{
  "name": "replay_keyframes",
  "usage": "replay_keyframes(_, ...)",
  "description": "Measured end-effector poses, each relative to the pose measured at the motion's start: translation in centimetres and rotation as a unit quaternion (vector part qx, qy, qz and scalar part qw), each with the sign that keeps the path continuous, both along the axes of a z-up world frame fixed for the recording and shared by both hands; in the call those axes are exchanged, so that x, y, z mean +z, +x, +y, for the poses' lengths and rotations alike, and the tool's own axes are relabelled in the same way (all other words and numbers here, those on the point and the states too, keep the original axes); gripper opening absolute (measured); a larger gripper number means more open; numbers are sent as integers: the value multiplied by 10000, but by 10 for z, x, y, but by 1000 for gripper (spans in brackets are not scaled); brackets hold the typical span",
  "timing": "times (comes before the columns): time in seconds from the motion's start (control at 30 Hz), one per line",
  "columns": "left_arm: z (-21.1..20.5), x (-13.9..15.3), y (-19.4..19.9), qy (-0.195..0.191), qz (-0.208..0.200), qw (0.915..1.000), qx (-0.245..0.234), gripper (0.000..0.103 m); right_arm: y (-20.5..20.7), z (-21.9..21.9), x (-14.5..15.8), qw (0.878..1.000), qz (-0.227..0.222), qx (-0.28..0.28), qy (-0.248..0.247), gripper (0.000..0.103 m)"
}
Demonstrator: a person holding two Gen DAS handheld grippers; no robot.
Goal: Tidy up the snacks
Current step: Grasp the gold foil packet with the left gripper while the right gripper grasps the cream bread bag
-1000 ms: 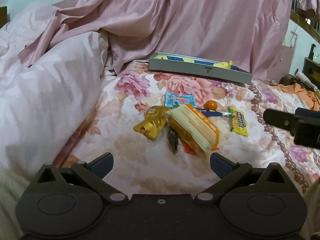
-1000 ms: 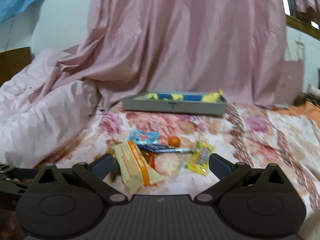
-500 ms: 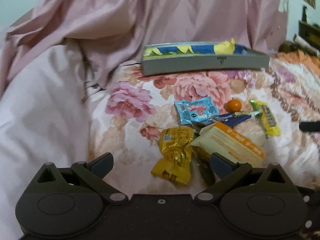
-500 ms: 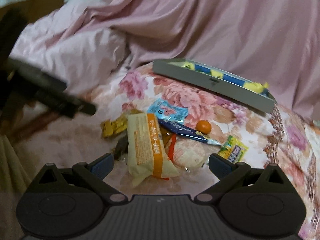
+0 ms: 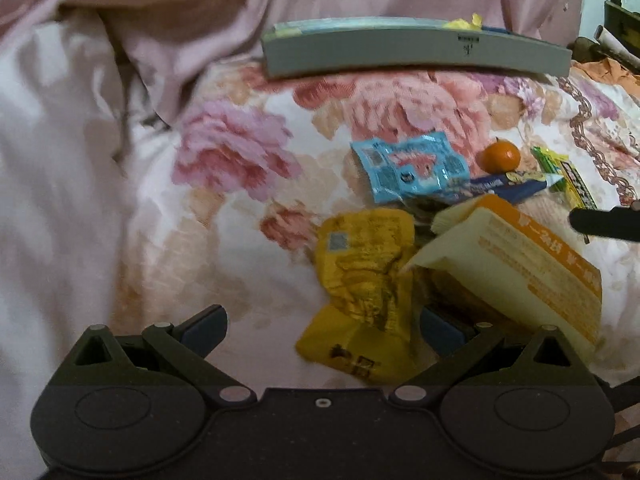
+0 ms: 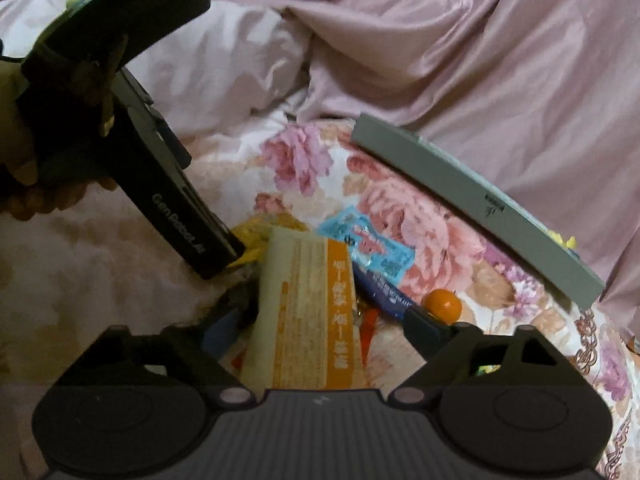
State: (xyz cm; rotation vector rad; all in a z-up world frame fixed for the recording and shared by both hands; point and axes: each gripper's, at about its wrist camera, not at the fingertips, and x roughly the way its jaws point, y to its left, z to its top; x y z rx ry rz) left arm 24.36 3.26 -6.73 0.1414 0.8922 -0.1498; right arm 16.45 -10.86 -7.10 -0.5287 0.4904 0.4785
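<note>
A pile of snacks lies on the floral bedspread [image 5: 248, 152]. My left gripper [image 5: 324, 326] is open, its fingers on either side of a crumpled yellow packet [image 5: 360, 280]. My right gripper [image 6: 316, 328] is open around a cream and orange packet [image 6: 308, 312], which also shows in the left wrist view [image 5: 516, 264]. Behind lie a light blue packet [image 5: 412, 164], a dark blue bar [image 5: 504, 186], a small orange fruit [image 5: 500, 156] and a yellow-green candy pack [image 5: 568, 176]. A grey tray [image 5: 416, 50] holding yellow and blue items stands at the back.
Pink sheets and a white-pink quilt [image 5: 60, 168] are heaped at the left and behind the tray. The left gripper's body [image 6: 132, 148] and the hand holding it fill the upper left of the right wrist view. Orange cloth [image 5: 612, 72] lies far right.
Both grippers have moved forward and down onto the snack pile. The left now straddles the yellow packet, the right the cream and orange packet. Both jaws stay open.
</note>
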Motion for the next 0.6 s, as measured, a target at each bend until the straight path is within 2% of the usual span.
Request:
replay_keyframes(0.13,4,-2,8,-294,-64,9995,36,102,9,1,-8,9997,235,-110,-12,78)
replay_keyframes(0.27,9,-2,17,-350,30,9994,20,101,10,-2,-6,9993,305,-207,64,63)
replay_keyframes(0.37,11,-2,17,-463,160,9988,-37,99,11,-5,-3,9989,337,-306,117,62)
replay_keyframes(0.5,9,-4,16,-420,88,9989,-165,98,16,-13,1,9977,325,-559,211,61)
replay_keyframes(0.6,14,-10,22,-557,50,9981,-256,100,22,-19,4,9957,425,-712,403,61)
